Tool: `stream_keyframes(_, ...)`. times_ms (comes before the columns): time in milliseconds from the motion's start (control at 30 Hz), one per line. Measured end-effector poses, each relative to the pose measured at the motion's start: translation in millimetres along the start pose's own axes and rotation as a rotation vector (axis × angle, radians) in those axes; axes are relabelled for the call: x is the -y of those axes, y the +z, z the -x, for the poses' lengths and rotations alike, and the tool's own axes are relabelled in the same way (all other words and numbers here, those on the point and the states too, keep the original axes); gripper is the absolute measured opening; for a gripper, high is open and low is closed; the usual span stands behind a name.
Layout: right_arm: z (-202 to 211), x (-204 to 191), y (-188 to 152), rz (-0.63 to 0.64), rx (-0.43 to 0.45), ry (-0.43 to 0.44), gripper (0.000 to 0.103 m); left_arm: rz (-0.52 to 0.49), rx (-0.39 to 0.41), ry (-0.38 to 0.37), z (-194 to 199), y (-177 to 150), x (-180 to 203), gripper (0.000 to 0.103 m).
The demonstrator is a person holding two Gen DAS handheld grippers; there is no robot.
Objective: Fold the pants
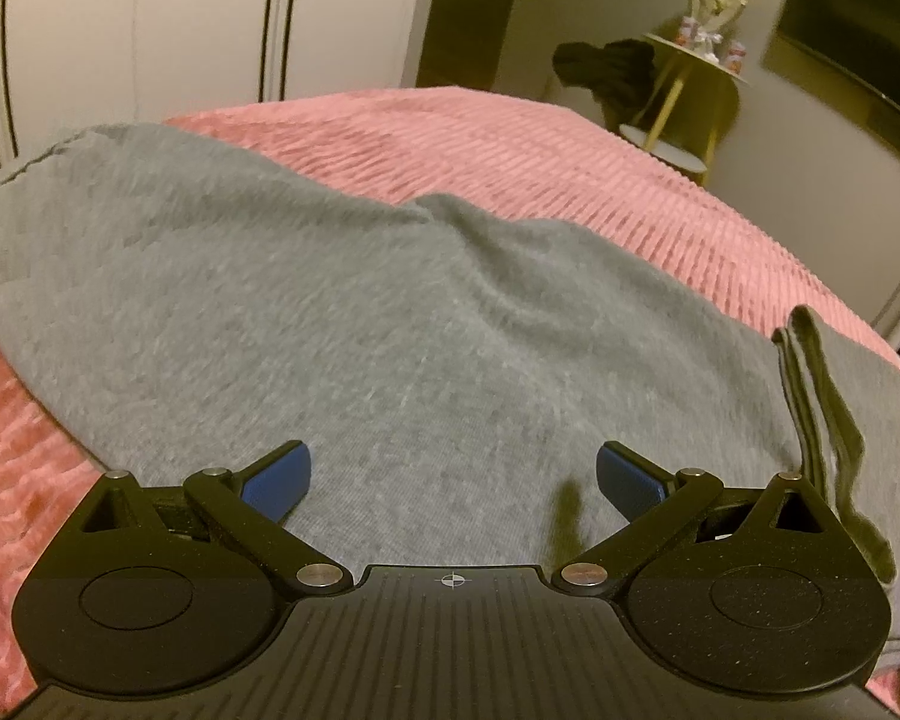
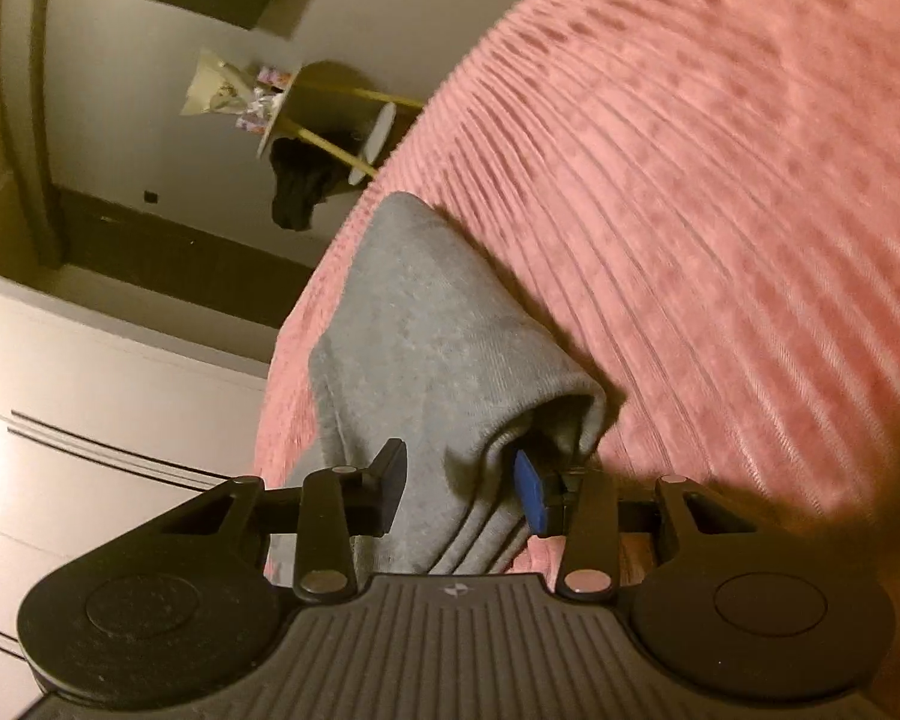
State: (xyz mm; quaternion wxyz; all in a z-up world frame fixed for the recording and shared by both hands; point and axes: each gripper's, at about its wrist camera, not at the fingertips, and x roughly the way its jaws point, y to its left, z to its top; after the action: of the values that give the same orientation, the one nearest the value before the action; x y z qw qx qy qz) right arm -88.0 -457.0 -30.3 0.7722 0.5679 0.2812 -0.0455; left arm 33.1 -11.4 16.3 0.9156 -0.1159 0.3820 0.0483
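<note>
So our right gripper [image 2: 459,489] has a bunched ridge of the grey pants [image 2: 426,324] sitting between its jaws. The blue pad [image 2: 528,495] is tucked up under a rolled lip of fabric, and the black finger [image 2: 390,480] on the other side looks right up against the cloth, but we honestly can't tell if it's a real pinch or just a loose bracket. Our left gripper [image 1: 453,480] is spread wide, hovering over the flat middle of the pants [image 1: 342,312] with nothing held.

The pants lie across the pink ribbed bedspread [image 1: 570,180], a dark-edged hem or waistband [image 1: 810,396] folded up at the right side of the left view.

What worries us: if the right side only has the top layer of that roll, lifting peels one layer off and the fold goes lopsided. The plush bedspread (grabby stuff, we'd guess) could drag the bottom layer and wrinkle everything. And with the left holding nothing down, the whole garment may just slide along instead of folding.
</note>
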Motion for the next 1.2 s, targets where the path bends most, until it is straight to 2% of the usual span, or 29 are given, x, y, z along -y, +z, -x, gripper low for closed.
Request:
stream_keyframes(133, -3, -2, 1, 0.021, 0.035, -0.019, 0.039, -0.026, 0.004, 0.007, 2, -1, 5, 0.103)
stream_keyframes(200, -1, -4, 1, 0.05, 0.079, -0.064, 0.036, -0.032, 0.006, 0.0, 4, -1, 6, 0.103)
stream_keyframes(267, 2, -8, 1, 0.1, 0.12, -0.138, 0.028, -0.042, 0.004, -0.018, 6, 0, 8, 0.103)
stream_keyframes(367, 3, -12, 0, 0.162, 0.124, -0.228, 0.028, -0.104, -0.001, -0.086, 11, 2, 19, 0.103)
stream_keyframes(467, 8, -14, 0, 0.171, 0.135, -0.232, 0.028, -0.122, -0.015, -0.182, 14, 6, 36, 0.103)
stream_keyframes(600, 22, -17, 0, 0.211, 0.207, -0.288, 0.036, -0.059, -0.122, -0.337, 2, 17, 61, 0.103)
stream_keyframes(733, 23, -14, 0, 0.224, 0.207, -0.257, 0.036, 0.033, -0.292, -0.48, -28, 26, 86, 0.103)
stream_keyframes(867, 10, -20, -5, 0.307, 0.18, -0.259, 0.039, 0.041, -0.361, -0.515, -51, 26, 109, 0.102)
stream_keyframes(933, 5, -19, -5, 0.319, 0.178, -0.259, 0.041, 0.009, -0.398, -0.509, -59, 24, 122, 0.084)
stream_keyframes(1000, 0, -14, -3, 0.302, 0.165, -0.259, 0.043, -0.015, -0.437, -0.509, -67, 21, 132, 0.081)
stream_keyframes(1067, -2, -12, -2, 0.291, 0.163, -0.249, 0.044, -0.032, -0.434, -0.527, -70, 18, 136, 0.079)
stream_keyframes(1133, -4, -13, -2, 0.304, 0.165, -0.244, 0.046, -0.033, -0.462, -0.576, -76, 17, 141, 0.062)
stream_keyframes(1200, -6, -15, -5, 0.315, 0.164, -0.242, 0.048, -0.012, -0.498, -0.6, -83, 15, 142, 0.05)
